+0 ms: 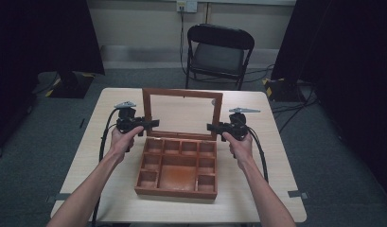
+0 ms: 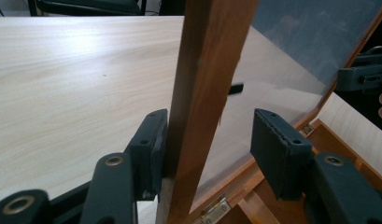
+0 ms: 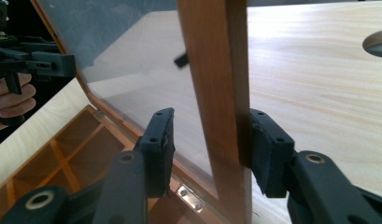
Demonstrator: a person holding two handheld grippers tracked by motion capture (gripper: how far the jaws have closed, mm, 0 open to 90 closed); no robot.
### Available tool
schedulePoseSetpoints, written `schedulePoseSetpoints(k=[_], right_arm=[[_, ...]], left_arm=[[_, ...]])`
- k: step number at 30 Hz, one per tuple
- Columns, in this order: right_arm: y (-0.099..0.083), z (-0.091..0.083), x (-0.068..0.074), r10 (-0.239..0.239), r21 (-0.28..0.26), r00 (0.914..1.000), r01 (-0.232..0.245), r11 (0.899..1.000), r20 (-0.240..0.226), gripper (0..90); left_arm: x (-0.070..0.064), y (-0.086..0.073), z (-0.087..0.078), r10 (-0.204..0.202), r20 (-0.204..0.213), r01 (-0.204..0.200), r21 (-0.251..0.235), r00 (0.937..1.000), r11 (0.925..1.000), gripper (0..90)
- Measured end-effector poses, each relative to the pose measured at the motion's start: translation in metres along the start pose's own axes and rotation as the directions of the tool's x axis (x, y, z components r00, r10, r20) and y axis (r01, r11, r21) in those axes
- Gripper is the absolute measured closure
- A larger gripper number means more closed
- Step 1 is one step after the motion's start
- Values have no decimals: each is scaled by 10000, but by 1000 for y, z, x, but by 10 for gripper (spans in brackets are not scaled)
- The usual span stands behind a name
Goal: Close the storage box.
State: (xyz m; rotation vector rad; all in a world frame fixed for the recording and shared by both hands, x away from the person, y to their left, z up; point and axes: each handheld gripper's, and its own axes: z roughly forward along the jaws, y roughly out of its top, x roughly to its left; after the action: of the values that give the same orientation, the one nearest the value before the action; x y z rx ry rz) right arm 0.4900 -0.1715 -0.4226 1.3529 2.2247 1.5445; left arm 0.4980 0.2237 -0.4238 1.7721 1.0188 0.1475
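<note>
Open wooden box (image 1: pixel 177 170) on the surface (image 1: pixel 276 156), its glass-paned lid (image 1: pixel 182 115) standing upright with a gripper at each side rail.

The box sits near the middle of the surface, divided into small compartments around one larger middle bay, and all of them look empty. The left gripper (image 2: pixel 207 140) has its jaws wide around the lid's left rail: one pad touches the outer face, the other stands clear over the glass. The right gripper (image 3: pixel 209 140) straddles the right rail the same way, outer pad against the wood, inner pad apart. Bare surface lies on both sides of the box and behind the lid; a folding chair (image 1: pixel 218 52) stands beyond the far edge.
</note>
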Motion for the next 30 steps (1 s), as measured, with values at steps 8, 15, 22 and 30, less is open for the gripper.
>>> schedulePoseSetpoints(k=[8,15,22,30], right_arm=[[4,-9,10,-46,-53,10000,46,10000,-2,507],[5,-18,21,47,-300,10000,-47,9995,1,421],[3,-21,24,129,40,9995,-128,9999,-276,378],[-2,-30,24,187,220,9998,-186,9996,-8,328]], left_arm=[[-9,4,-14,136,221,-134,-91,9997,9999,452],[-18,3,-27,453,407,-442,-261,9981,9987,444],[-24,1,-33,778,468,-774,-98,9959,9970,443],[-31,-3,-41,680,495,-670,-218,9965,9975,412]])
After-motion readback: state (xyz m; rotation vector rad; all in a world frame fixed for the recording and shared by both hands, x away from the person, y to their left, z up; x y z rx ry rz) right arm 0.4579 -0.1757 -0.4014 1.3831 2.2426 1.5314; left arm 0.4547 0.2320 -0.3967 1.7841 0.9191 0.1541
